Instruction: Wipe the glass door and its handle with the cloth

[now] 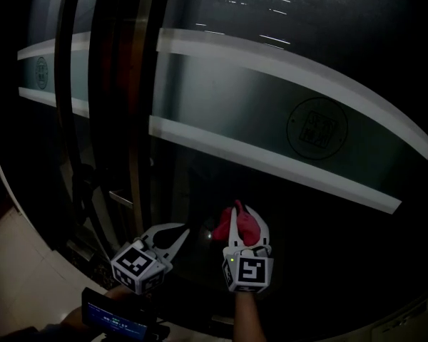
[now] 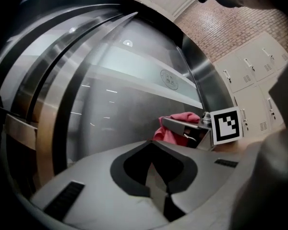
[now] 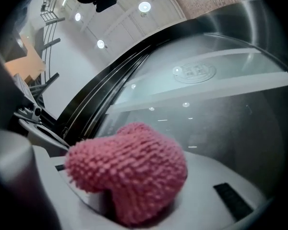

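Note:
The dark glass door (image 1: 271, 120) has frosted stripes and a round logo (image 1: 316, 128). Its tall vertical handle (image 1: 139, 120) stands to the left, brass-toned in the left gripper view (image 2: 43, 128). My right gripper (image 1: 242, 214) is shut on a pink fluffy cloth (image 1: 232, 223) and holds it close to the lower glass; I cannot tell whether it touches. The cloth (image 3: 129, 171) fills the space between the jaws in the right gripper view. My left gripper (image 1: 177, 235) hangs just left of it, below the handle, with its fingertips together and nothing held (image 2: 151, 145).
Pale floor tiles (image 1: 18, 283) show at the lower left. A small dark device with a lit screen (image 1: 114, 319) sits below the left gripper. A steel door frame (image 2: 206, 80), lockers (image 2: 259, 75) and a brick wall lie to the right.

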Tool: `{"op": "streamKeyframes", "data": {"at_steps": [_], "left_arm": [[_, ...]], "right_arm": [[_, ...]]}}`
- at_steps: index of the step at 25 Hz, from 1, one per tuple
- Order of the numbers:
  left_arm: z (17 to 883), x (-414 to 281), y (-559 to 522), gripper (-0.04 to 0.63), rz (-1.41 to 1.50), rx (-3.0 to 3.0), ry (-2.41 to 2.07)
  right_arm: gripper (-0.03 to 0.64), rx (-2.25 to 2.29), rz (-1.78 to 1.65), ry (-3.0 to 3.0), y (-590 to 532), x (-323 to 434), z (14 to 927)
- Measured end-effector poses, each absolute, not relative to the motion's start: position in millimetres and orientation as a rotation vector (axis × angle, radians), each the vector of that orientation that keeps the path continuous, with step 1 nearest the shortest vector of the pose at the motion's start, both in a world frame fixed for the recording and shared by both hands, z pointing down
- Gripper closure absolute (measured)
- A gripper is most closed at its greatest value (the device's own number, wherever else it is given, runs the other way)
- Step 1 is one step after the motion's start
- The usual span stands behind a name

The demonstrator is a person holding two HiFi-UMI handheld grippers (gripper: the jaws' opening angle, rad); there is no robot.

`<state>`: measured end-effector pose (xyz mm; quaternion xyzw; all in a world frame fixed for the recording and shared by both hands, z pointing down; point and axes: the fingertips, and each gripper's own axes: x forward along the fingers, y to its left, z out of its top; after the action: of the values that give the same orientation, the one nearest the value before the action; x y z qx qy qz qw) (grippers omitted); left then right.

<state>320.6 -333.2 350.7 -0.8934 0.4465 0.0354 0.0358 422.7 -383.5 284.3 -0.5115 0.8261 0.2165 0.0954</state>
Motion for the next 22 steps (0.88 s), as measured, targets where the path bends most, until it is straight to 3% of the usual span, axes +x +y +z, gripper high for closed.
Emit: {"op": "streamKeyframes", "data": {"at_steps": [13, 22], "left_arm": [[355.0, 426.2, -333.5, 0.58, 0.129, -2.835, 1.183], [355.2, 454.3, -327.0, 0.58, 0.113, -2.861, 1.127]], "right_arm": [[0.565, -2.008, 0.63, 2.203, -341.0, 685.3, 277.5], [0.563, -2.149, 0.539, 2.14, -340.1, 750.0, 292.3]]}}
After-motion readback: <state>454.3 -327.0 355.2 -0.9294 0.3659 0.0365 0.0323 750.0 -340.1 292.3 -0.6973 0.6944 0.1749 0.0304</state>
